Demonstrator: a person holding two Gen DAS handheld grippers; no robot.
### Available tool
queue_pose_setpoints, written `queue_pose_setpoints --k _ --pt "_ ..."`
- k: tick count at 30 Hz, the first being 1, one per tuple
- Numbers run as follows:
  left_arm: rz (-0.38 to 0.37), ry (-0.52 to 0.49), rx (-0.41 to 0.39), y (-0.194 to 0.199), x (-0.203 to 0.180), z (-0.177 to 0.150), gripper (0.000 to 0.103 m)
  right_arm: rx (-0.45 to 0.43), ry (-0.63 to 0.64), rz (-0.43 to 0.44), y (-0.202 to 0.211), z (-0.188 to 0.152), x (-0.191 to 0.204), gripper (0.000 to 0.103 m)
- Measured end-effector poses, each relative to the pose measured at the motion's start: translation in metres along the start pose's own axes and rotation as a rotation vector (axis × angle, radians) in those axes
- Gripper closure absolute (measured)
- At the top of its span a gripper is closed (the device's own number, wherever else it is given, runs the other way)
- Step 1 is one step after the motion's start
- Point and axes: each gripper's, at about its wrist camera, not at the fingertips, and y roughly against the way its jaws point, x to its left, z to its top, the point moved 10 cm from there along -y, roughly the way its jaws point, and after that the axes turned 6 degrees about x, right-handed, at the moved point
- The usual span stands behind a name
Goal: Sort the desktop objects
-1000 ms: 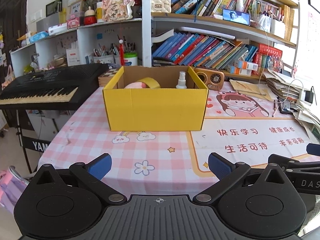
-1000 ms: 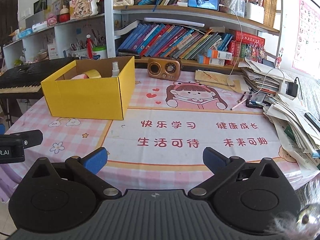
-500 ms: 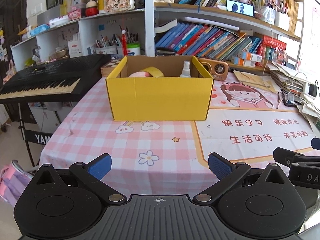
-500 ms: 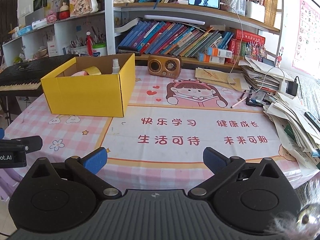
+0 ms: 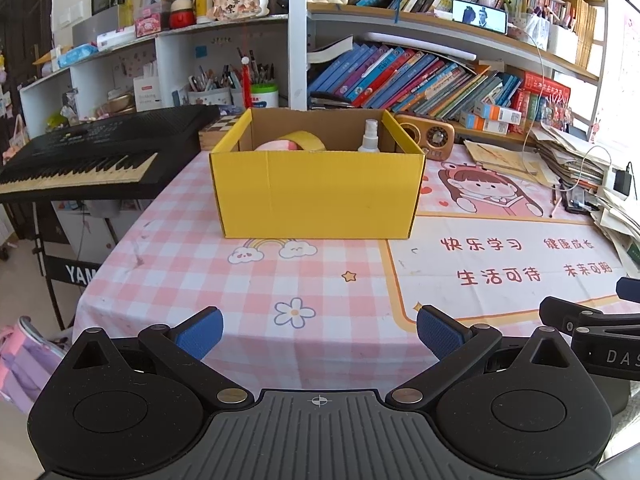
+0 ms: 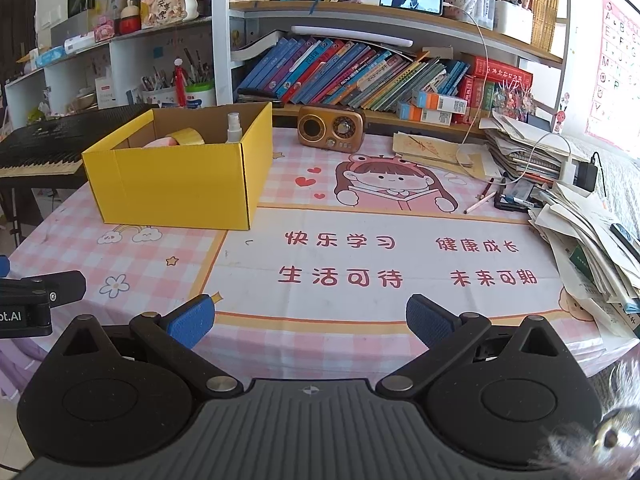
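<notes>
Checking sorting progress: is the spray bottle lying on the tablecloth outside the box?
No, the spray bottle stands upright inside the yellow box.

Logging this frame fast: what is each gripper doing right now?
Left gripper: open, holding nothing.
Right gripper: open, holding nothing.

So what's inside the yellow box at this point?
The yellow cardboard box holds a tape roll, a small spray bottle and something pink. Its walls hide the box floor and anything lower.
</notes>
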Motion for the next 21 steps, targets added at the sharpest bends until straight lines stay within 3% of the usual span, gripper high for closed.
queue_pose_setpoints --k 21 --pt "0.0 -0.004 0.019 -0.0028 -0.0008 -0.0026 0.0 0.009 0.001 0.001 -0.0024 -0.0012 0.0026 0.0"
